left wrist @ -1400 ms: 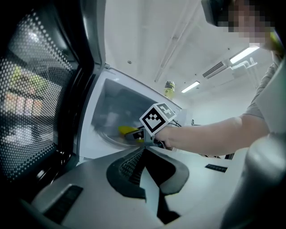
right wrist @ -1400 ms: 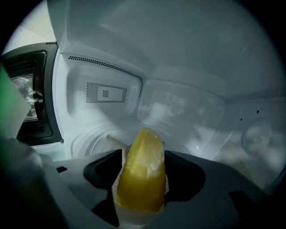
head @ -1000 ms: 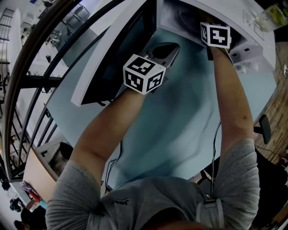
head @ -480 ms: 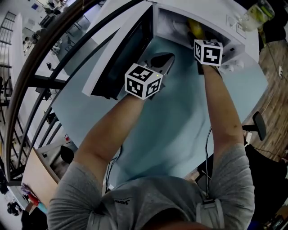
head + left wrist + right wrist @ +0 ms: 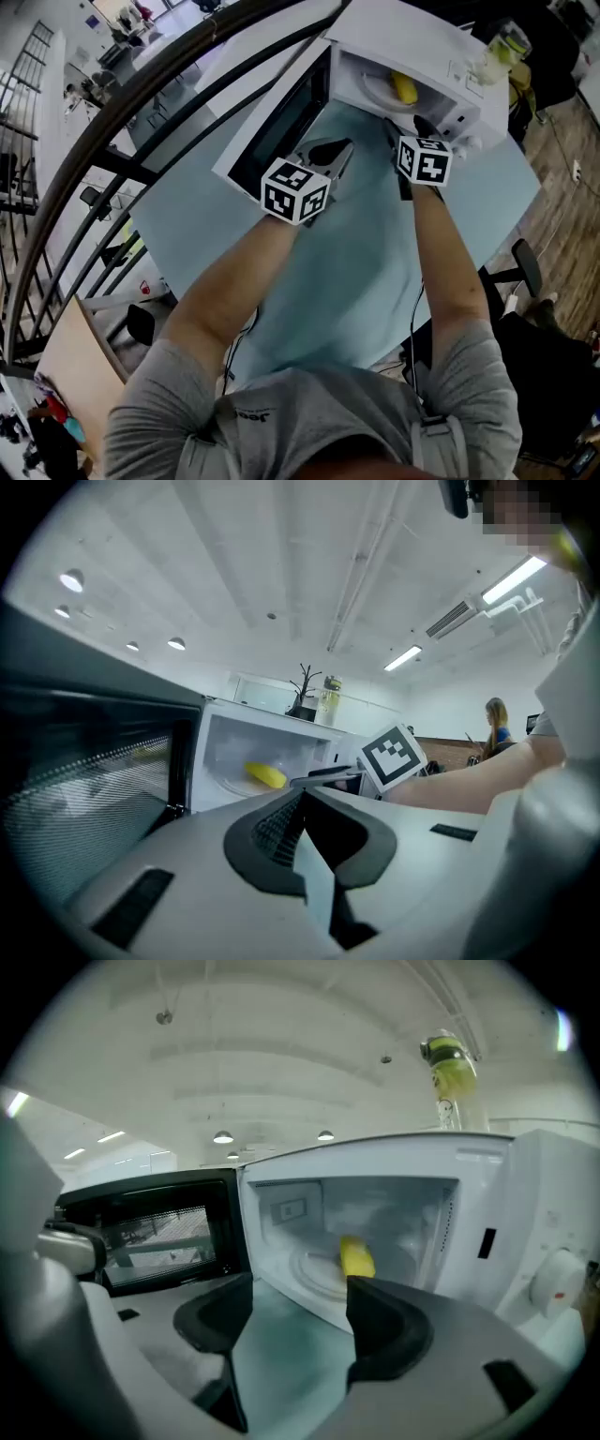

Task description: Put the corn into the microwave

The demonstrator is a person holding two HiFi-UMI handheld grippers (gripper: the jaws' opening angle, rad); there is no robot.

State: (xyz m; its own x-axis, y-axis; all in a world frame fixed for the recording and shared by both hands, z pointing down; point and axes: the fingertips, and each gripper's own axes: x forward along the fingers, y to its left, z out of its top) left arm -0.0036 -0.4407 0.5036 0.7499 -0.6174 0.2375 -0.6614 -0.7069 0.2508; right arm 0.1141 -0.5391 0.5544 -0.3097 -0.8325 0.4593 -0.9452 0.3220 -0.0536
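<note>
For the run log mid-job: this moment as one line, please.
corn: on turntable inside microwave | door: open | right hand-held gripper: open, empty, facing cavity | left hand-held gripper: shut, empty

Head view looks steeply down on the microwave [image 5: 412, 37] [image 5: 225, 750] [image 5: 534, 1185], which both gripper views face closely.
</note>
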